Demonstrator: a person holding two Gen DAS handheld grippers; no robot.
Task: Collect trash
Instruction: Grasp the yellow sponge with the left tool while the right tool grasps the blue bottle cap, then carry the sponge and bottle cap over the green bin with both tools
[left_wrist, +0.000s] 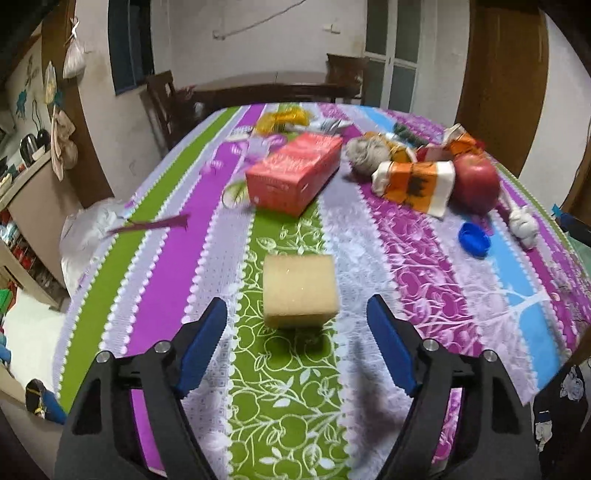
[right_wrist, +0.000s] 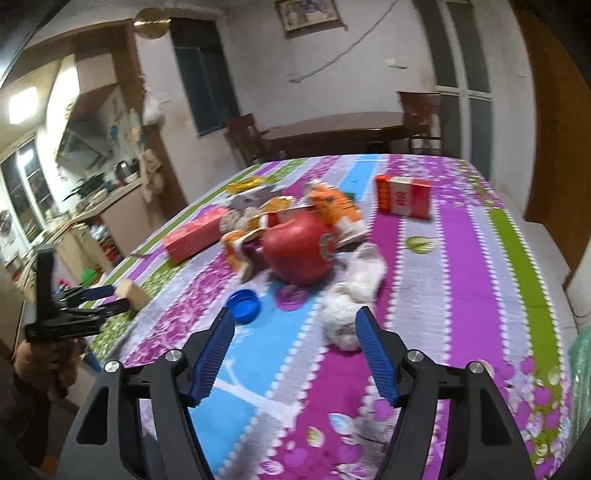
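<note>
**Both claws spread, trash just ahead**

My left claw (left_wrist: 297, 310) hangs with its jaws apart and nothing between its blue pads. The tan, block-shaped sponge (left_wrist: 300, 290) lies on the tabletop (left_wrist: 424, 280) just beyond the fingertips, centred on the gap, on a green stripe of the striped floral cloth.

My right claw (right_wrist: 295, 315) is spread too, gripping nothing. The crumpled white tissue wad (right_wrist: 345, 314) sits just past its tips, close by the right finger. The round blue plastic bottle cap (right_wrist: 243, 301) lies near the left finger's tip. Behind them stands a red apple (right_wrist: 299, 251) among crumpled orange wrappers (right_wrist: 332, 210).
</note>
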